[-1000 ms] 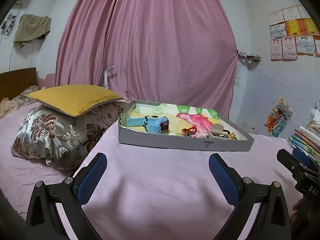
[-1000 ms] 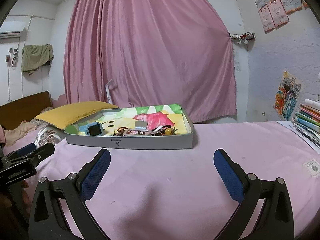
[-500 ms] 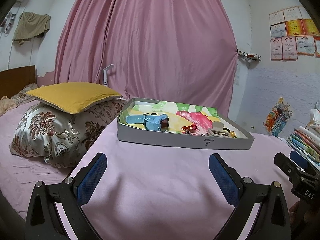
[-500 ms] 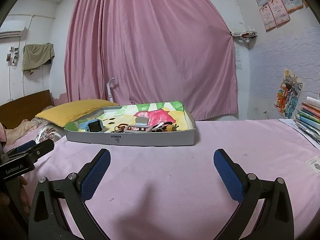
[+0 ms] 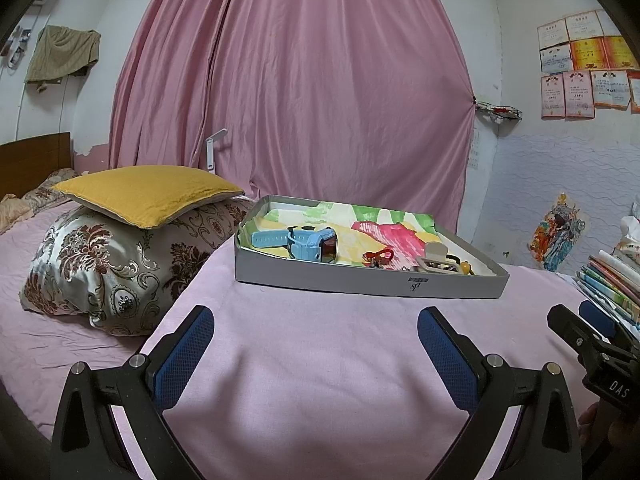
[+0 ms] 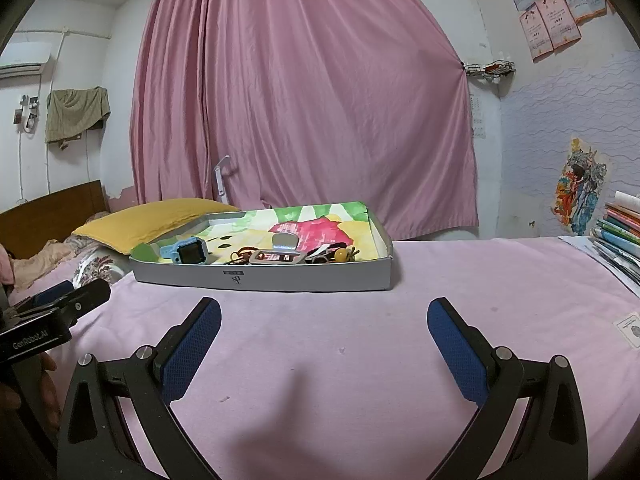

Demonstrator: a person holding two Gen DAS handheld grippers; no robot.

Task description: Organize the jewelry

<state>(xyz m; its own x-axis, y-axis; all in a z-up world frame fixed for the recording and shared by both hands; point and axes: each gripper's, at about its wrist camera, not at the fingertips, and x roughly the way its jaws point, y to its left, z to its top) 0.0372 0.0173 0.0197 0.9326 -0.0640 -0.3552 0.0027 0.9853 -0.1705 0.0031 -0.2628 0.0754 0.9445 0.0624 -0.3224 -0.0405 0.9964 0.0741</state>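
A shallow grey box tray (image 5: 360,280) lined with a colourful drawing sits on the pink bed; it also shows in the right wrist view (image 6: 280,278). In it lie a blue smartwatch (image 5: 308,242) (image 6: 186,251), a red trinket (image 5: 378,257), a beige clip (image 5: 434,258) (image 6: 276,257) and a tangle of small jewelry with a yellow bead (image 6: 340,255). My left gripper (image 5: 316,336) is open and empty, short of the tray. My right gripper (image 6: 324,328) is open and empty, also short of the tray.
A yellow cushion (image 5: 148,192) lies on a floral pillow (image 5: 108,264) left of the tray. A stack of books (image 5: 612,280) (image 6: 622,232) stands at the right. A pink curtain (image 5: 300,100) hangs behind. A small card (image 6: 632,328) lies on the sheet.
Both grippers have come a little closer to the tray and slightly lower; the tray looks larger. Both stay open and empty.
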